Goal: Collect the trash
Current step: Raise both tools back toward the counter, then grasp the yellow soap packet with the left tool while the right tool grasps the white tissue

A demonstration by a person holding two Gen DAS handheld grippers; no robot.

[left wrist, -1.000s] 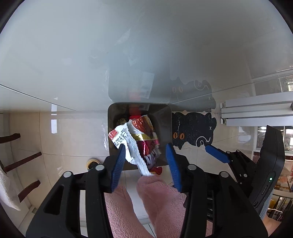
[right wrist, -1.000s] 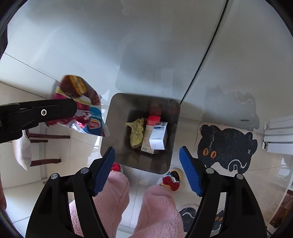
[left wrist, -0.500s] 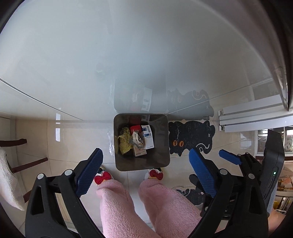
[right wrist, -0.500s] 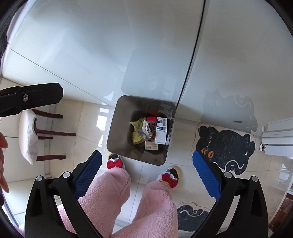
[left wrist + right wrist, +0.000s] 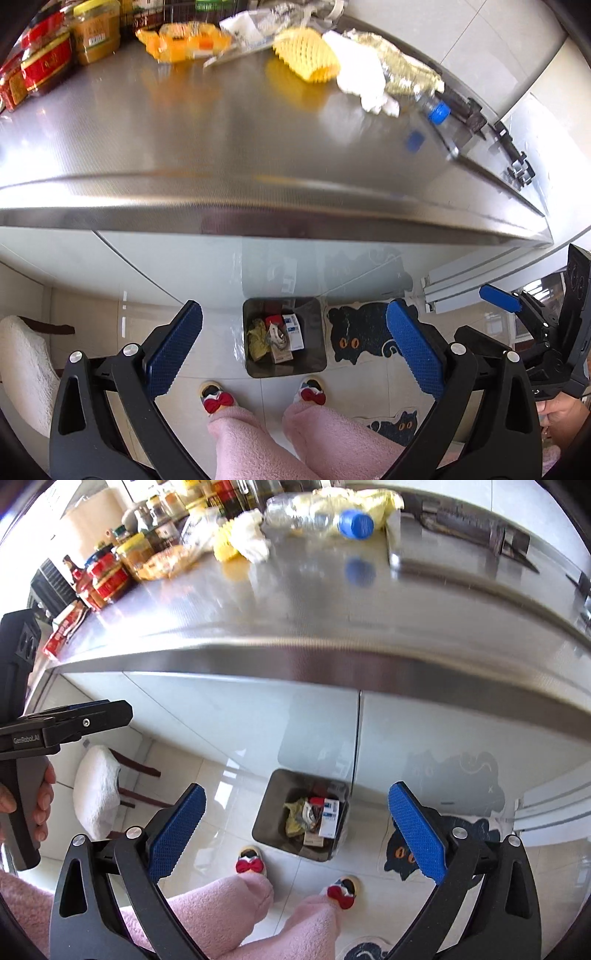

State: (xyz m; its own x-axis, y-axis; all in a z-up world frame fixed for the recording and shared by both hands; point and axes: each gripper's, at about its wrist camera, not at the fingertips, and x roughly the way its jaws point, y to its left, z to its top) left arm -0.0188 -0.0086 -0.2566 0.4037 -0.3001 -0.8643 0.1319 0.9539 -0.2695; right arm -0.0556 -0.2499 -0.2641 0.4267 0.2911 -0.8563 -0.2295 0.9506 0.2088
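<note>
Both your grippers are now empty. The left gripper [image 5: 293, 345] is still spreading its jaws to the widest, with nothing between them, and the right gripper [image 5: 295, 825] stands wide apart and holds nothing. The red snack wrapper that the left one carried a second ago is gone from it; the pile inside the trash bin [image 5: 284, 367] on the floor looks fuller than before, so I judge the wrapper lies there now, though I cannot pick it out clearly. The bin stands just in front of your slippers, beside the black cat mat [image 5: 364, 332].

The view has also changed much: before you saw only the cabinet front and the bin, now the steel countertop [image 5: 229, 140] fills the upper part. This means one round of throwing away is finished and the next begins. On the counter more trash waits: a yellow foam net [image 5: 306, 55], a white crumpled tissue [image 5: 364, 79], a crushed plastic bottle [image 5: 317, 515] with a blue cap, and an orange wrapper [image 5: 184, 40]. The jars [image 5: 72, 48] at the left are probably not trash.
</note>
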